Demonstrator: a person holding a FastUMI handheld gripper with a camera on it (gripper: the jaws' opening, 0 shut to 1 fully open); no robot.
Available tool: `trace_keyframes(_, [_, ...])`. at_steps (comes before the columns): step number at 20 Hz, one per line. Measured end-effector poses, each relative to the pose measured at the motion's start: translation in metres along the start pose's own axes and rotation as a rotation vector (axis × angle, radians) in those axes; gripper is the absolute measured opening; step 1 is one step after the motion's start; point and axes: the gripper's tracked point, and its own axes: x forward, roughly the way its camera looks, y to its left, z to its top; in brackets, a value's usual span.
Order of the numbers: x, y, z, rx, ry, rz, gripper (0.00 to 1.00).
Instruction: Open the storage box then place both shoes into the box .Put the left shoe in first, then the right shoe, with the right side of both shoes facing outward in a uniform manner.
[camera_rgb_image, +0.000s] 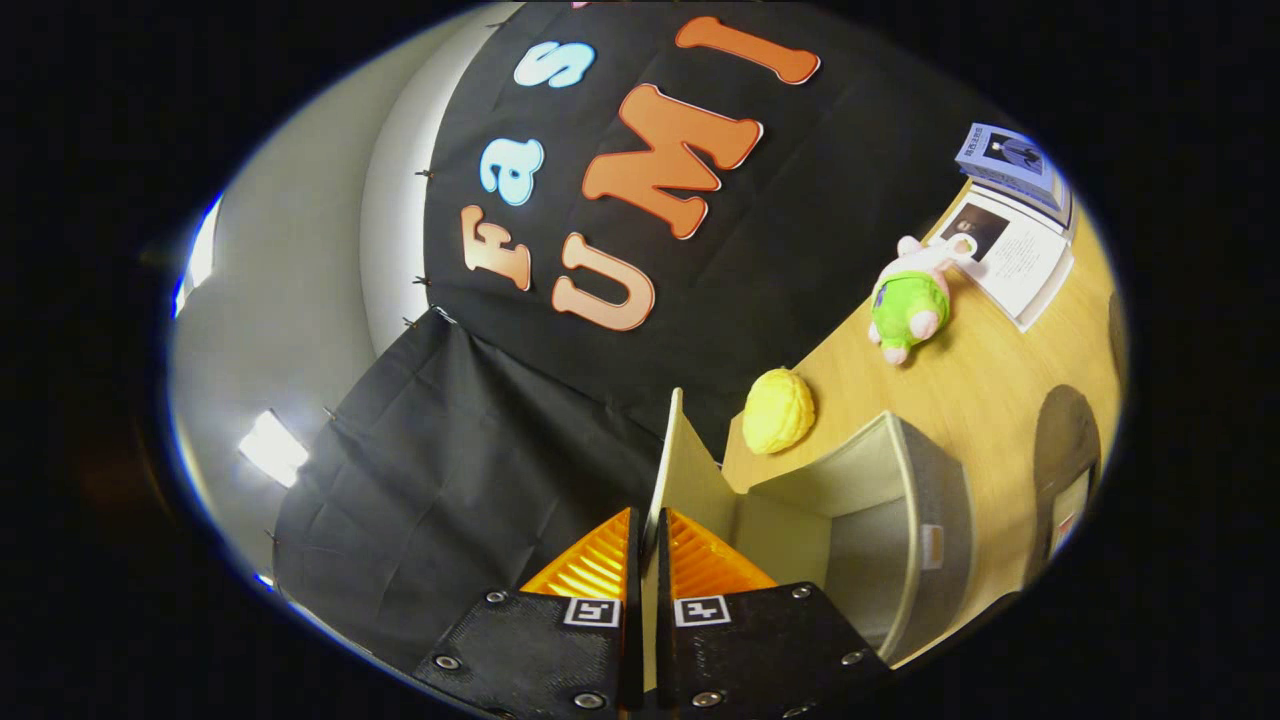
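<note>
The wooden table (960, 390) is the biggest thing here. On it sits the storage box (890, 520), pale and grey, with its open inside showing just past the fingers. The box looks empty. No shoes can be seen.

Next is the box lid (672, 470). It is a thin, pale flap and it stands up on its edge. It runs straight out from between the fingers.

The gripper (648, 560) is pinched tight on that lid, one finger on each side of it.

I think the box is being opened right now. To do this well, hold the flap firmly so it does not slip. Swing it slowly, the way its hinge wants to go. Do not pull hard, or the light box may slide or tip. Open it wide, so a shoe can go in with ease.

Smaller things sit farther off on the table: open books (1015, 235), a pink and green plush toy (910, 300), and a round yellow toy (779, 411) near the box.
</note>
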Motion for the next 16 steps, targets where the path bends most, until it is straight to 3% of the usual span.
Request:
trace_keyframes(8, [0.045,0.046,-0.032,-0.062,0.015,-0.022,0.08])
trace_keyframes(11, [0.067,0.062,-0.054,-0.097,0.067,0.008,0.17])
trace_keyframes(12, [0.070,0.065,-0.063,-0.123,0.086,0.003,0.24])
trace_keyframes(13, [0.074,0.063,-0.071,-0.156,0.104,-0.011,0.39])
trace_keyframes(16, [0.072,0.057,-0.083,-0.227,0.124,-0.053,0.97])
